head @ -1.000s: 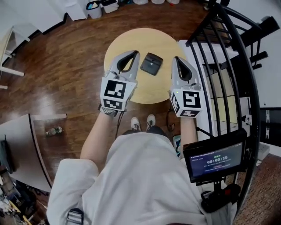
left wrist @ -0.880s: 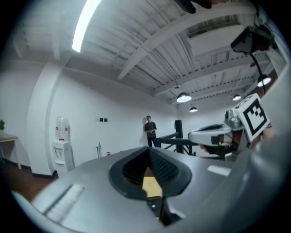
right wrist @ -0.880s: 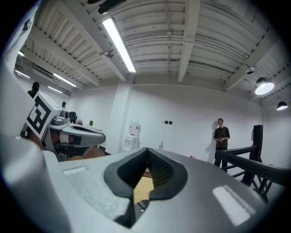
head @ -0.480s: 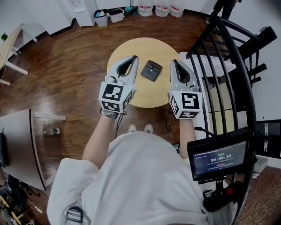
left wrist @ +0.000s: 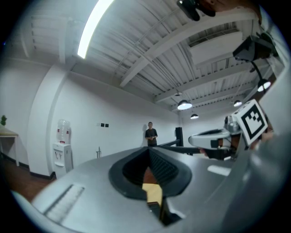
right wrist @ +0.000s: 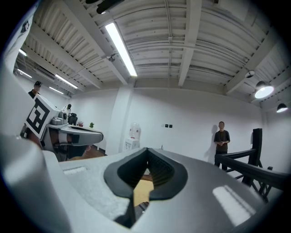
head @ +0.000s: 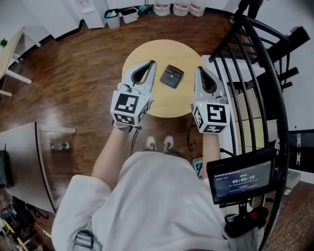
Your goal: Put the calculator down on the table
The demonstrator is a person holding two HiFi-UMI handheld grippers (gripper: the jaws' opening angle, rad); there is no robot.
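Note:
A dark, flat calculator (head: 171,76) lies on the round wooden table (head: 167,53), a little right of its middle. My left gripper (head: 153,62) hovers to the left of it and my right gripper (head: 197,68) to the right, both apart from it and pointing away from me. The left gripper (left wrist: 148,149) has its jaws closed together with nothing between them. On the right gripper (right wrist: 147,149) the jaws also meet at the tip and are empty. Each gripper view shows the other gripper off to one side.
A black metal railing (head: 255,73) curves along the right, with a small screen (head: 239,179) mounted near me. Bins (head: 115,13) and water bottles (head: 179,7) stand at the far wall. A dark desk (head: 24,162) is at my left. A person (right wrist: 221,139) stands far off.
Both grippers have drifted slightly, staying shut and empty on either side of the calculator. The calculator has stayed in place on the table.

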